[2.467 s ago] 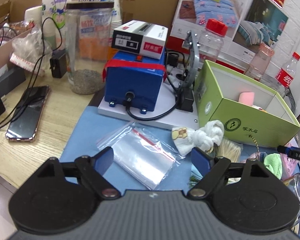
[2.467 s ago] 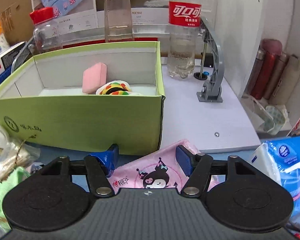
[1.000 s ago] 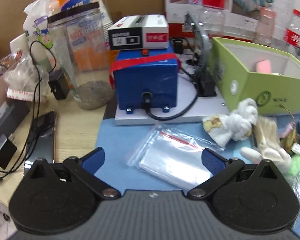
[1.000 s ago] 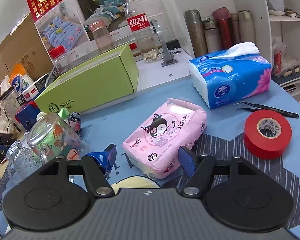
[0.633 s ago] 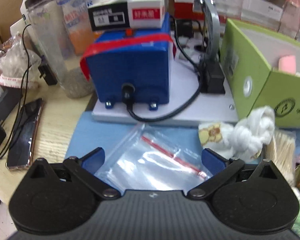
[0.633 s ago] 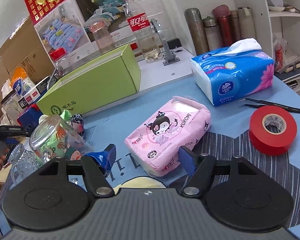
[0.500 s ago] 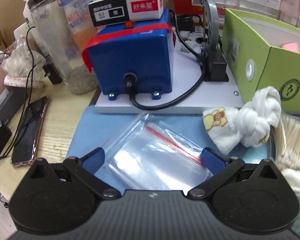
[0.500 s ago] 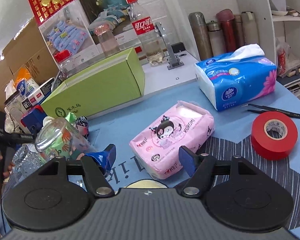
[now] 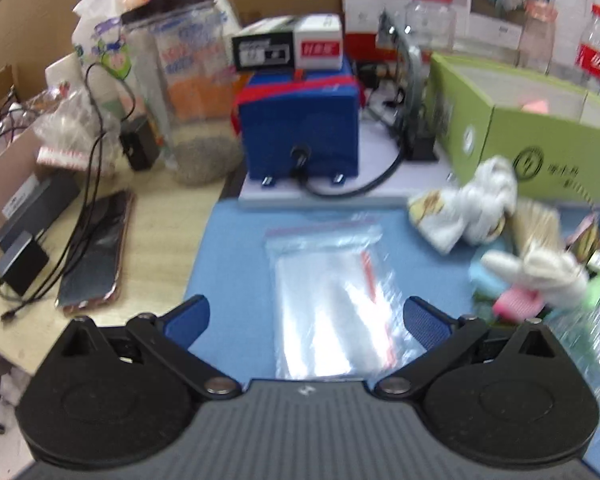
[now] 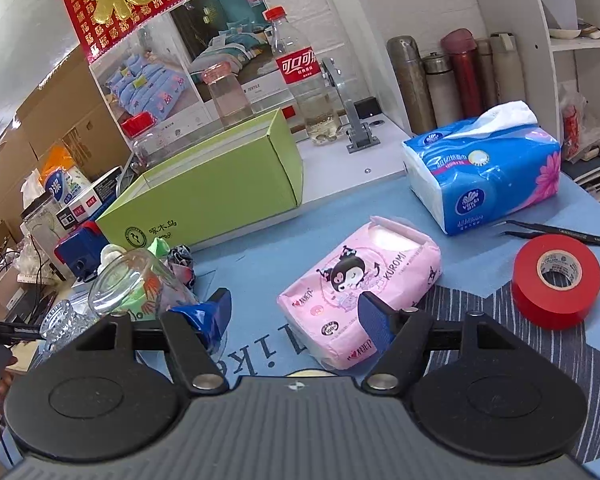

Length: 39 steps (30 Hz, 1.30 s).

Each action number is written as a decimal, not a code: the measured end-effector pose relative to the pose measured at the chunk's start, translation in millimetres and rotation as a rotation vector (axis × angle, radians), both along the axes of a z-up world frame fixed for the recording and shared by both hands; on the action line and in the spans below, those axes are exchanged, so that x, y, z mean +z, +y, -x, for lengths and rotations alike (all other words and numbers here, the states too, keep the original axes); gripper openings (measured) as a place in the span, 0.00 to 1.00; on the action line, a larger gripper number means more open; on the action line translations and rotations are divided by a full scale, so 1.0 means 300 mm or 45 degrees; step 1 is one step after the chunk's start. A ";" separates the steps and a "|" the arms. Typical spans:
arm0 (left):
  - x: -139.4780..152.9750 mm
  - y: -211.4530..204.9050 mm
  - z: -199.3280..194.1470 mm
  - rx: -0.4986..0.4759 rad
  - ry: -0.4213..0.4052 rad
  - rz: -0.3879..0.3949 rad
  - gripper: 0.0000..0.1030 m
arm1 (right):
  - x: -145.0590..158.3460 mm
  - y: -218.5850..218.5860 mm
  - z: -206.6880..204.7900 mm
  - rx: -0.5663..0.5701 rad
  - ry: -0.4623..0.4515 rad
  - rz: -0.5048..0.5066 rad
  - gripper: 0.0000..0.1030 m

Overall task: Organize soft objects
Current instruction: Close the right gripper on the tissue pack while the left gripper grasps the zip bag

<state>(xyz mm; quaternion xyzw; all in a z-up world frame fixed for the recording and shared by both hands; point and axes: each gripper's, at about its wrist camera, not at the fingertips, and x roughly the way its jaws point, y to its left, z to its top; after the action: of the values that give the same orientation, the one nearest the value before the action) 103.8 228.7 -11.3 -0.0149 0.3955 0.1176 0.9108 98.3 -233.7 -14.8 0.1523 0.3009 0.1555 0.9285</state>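
Observation:
In the left wrist view my left gripper (image 9: pixel 306 316) is open and empty above clear zip bags (image 9: pixel 332 292) on the blue mat. A knotted white cloth (image 9: pixel 472 208) and a white soft toy (image 9: pixel 540 272) lie to its right, in front of the green box (image 9: pixel 548 136). In the right wrist view my right gripper (image 10: pixel 294 316) is open and empty, held above the near end of a pink Kuromi tissue pack (image 10: pixel 360 284). A blue tissue pack (image 10: pixel 484 176) lies farther right. The green box (image 10: pixel 204 200) stands at the back left.
A blue machine (image 9: pixel 300 128), a tall plastic jar (image 9: pixel 188 92), a phone (image 9: pixel 96 252) and cables crowd the left. Glass cups (image 10: pixel 136 284) lie left of my right gripper. Red tape (image 10: pixel 556 280) and tweezers (image 10: pixel 560 234) lie to the right. Bottles (image 10: pixel 304 80) stand behind the box.
The left gripper has pulled back and swung, so the zip bags now lie straight between its fingers. The right gripper has risen slightly; the pink pack stays on the mat.

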 end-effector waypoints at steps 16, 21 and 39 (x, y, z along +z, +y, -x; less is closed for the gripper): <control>-0.112 0.088 -0.121 0.077 0.117 0.113 0.99 | -0.031 -0.054 -0.005 -0.087 0.059 0.030 0.55; -0.118 0.065 -0.120 0.057 0.080 0.091 0.99 | -0.062 -0.039 -0.009 -0.128 0.129 -0.001 0.55; -0.122 0.060 -0.116 -0.003 0.069 0.088 0.99 | -0.070 0.127 -0.348 -0.067 0.249 0.306 0.60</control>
<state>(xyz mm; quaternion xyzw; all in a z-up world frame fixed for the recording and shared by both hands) 138.7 246.6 -48.0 -0.0427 0.4240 0.1031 0.8988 202.6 -195.6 -35.8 0.0622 0.4022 0.0782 0.9101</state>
